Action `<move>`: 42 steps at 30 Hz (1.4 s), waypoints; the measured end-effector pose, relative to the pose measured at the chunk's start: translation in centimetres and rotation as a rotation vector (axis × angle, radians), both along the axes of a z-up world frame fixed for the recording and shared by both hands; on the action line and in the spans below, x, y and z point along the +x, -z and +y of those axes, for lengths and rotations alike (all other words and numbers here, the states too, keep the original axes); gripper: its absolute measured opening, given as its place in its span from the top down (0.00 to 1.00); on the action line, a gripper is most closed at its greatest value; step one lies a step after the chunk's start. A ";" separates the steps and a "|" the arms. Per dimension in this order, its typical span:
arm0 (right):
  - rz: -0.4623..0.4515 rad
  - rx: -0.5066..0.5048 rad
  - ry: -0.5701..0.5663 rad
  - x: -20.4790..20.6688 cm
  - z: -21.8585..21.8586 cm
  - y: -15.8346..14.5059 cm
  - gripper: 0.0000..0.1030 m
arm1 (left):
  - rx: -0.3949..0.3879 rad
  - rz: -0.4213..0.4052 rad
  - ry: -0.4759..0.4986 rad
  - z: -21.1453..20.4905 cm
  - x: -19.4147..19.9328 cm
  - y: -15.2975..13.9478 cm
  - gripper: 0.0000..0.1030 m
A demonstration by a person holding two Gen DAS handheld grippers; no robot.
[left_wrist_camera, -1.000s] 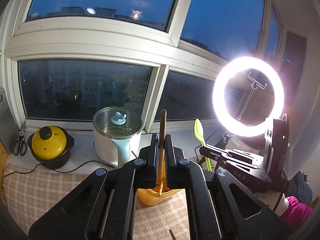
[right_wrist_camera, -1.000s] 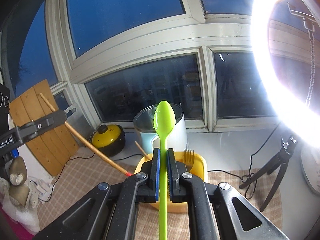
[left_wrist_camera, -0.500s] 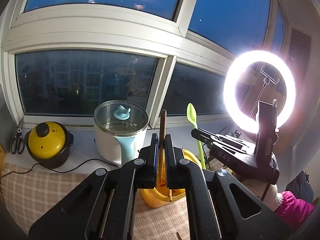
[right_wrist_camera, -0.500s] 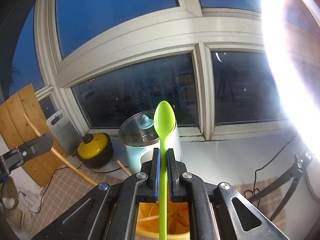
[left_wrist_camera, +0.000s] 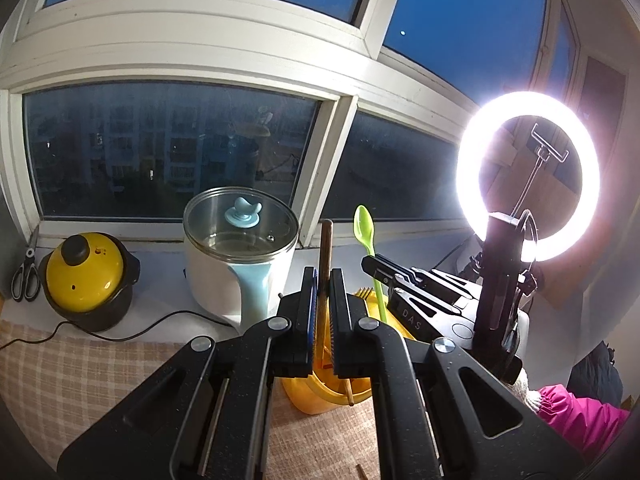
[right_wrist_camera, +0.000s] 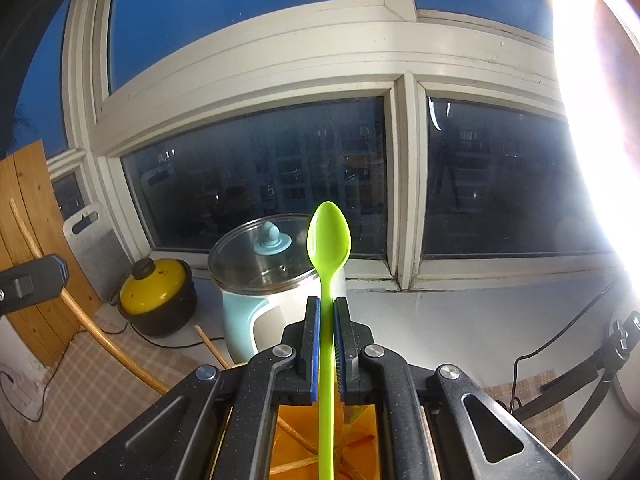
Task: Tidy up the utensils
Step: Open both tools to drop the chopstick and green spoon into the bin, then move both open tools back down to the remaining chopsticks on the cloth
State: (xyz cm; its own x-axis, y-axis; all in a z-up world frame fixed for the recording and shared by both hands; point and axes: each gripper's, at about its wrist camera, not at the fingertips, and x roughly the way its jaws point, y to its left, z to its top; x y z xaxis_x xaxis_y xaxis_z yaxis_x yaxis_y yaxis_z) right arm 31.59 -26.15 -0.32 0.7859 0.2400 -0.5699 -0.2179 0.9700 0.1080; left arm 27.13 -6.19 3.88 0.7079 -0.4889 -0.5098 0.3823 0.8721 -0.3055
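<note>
left tongs (left_wrist_camera: 324,276) clamp chopstick (left_wrist_camera: 326,248) | right tongs (right_wrist_camera: 327,310) clamp green spoon (right_wrist_camera: 329,240)

A: We logged a green plastic spoon (right_wrist_camera: 329,240), bowl up and upright, its handle running straight down into the yellow holder (right_wrist_camera: 296,436).

B: Agreed. From the left wrist view we noted the same spoon standing above the holder's far rim, tilted slightly.

A: We also recorded a wooden chopstick (left_wrist_camera: 325,256), brown, nearly upright, its upper end above the holder and its lower end inside it.

B: We saw that holder as an orange-yellow tub (left_wrist_camera: 312,398) sitting on the checked cloth, open at the top. Inside it we made out more thin wooden sticks lying crossed, plus a yellow fork (left_wrist_camera: 363,292) at the back rim, tines up.
</note>
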 end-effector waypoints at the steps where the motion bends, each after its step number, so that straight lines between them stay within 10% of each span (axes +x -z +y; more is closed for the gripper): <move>1: 0.003 0.004 0.001 0.0 -0.1 0.1 0.96 | 0.001 0.005 0.003 -0.1 0.0 0.1 0.97; 7: 0.032 0.016 0.002 -0.2 -1.1 0.5 0.82 | 0.013 0.021 0.015 -0.8 0.1 0.3 0.96; 10: 0.037 0.036 0.014 -0.6 -1.8 0.5 0.63 | 0.006 0.037 0.015 -0.8 0.1 0.5 0.64; 42: 0.079 0.066 0.010 -12.8 -5.1 -0.7 0.31 | 0.107 0.072 -0.055 3.1 -8.7 3.4 0.63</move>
